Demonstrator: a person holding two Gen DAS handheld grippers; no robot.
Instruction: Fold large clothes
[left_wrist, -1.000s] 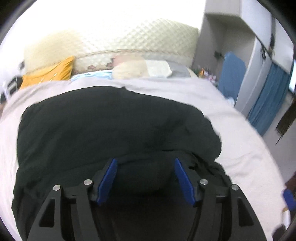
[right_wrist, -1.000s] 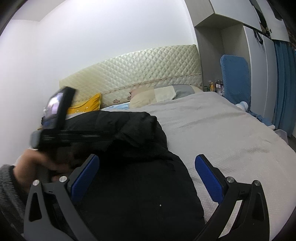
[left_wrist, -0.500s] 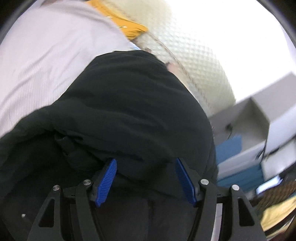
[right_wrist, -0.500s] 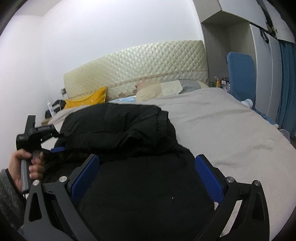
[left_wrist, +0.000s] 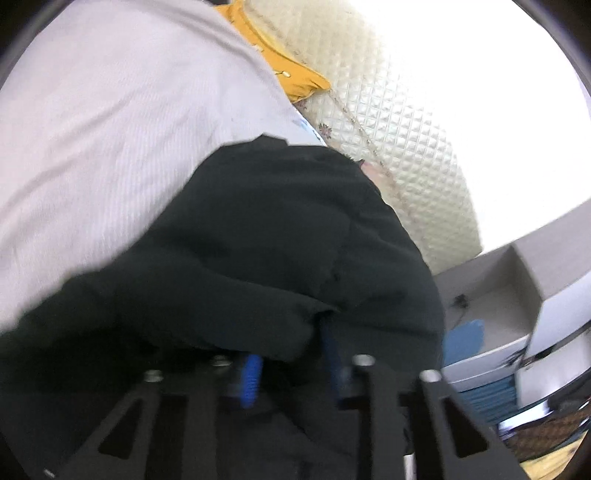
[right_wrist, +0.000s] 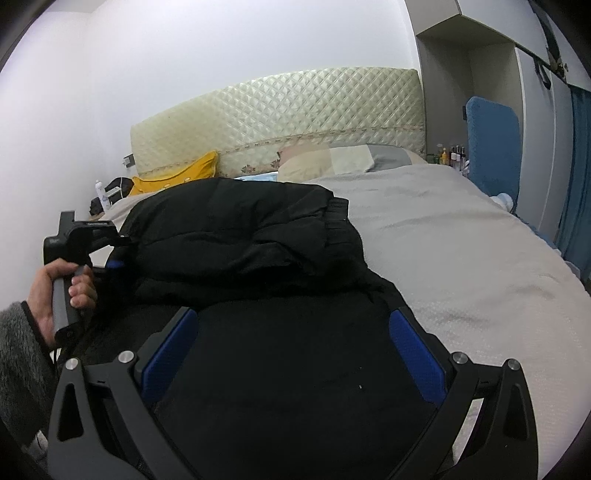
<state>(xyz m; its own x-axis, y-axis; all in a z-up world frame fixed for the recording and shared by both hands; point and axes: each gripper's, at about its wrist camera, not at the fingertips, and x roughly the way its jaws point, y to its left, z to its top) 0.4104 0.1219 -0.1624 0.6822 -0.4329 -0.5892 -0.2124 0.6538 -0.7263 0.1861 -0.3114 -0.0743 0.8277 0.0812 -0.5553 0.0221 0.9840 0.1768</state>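
Note:
A large black padded jacket (right_wrist: 258, 258) lies bunched on the grey bed (right_wrist: 461, 240). In the left wrist view it (left_wrist: 277, 240) fills the middle. My left gripper (left_wrist: 291, 365) is shut on a fold of the jacket; the fabric covers the tips of its blue pads. The same gripper (right_wrist: 110, 254) shows at the jacket's left edge in the right wrist view, held by a hand. My right gripper (right_wrist: 291, 350) is open wide over the near flat part of the jacket, holding nothing.
A quilted cream headboard (right_wrist: 280, 118) stands at the far end, with a yellow pillow (right_wrist: 173, 177) and a beige-grey pillow (right_wrist: 343, 158). A blue chair (right_wrist: 495, 147) and a wardrobe (right_wrist: 535, 110) stand right of the bed. Bare grey bedding lies to the right.
My left gripper's jaws have closed from wide open onto a jacket fold, and that gripper has tilted over. My right gripper has stayed open and drawn back slightly.

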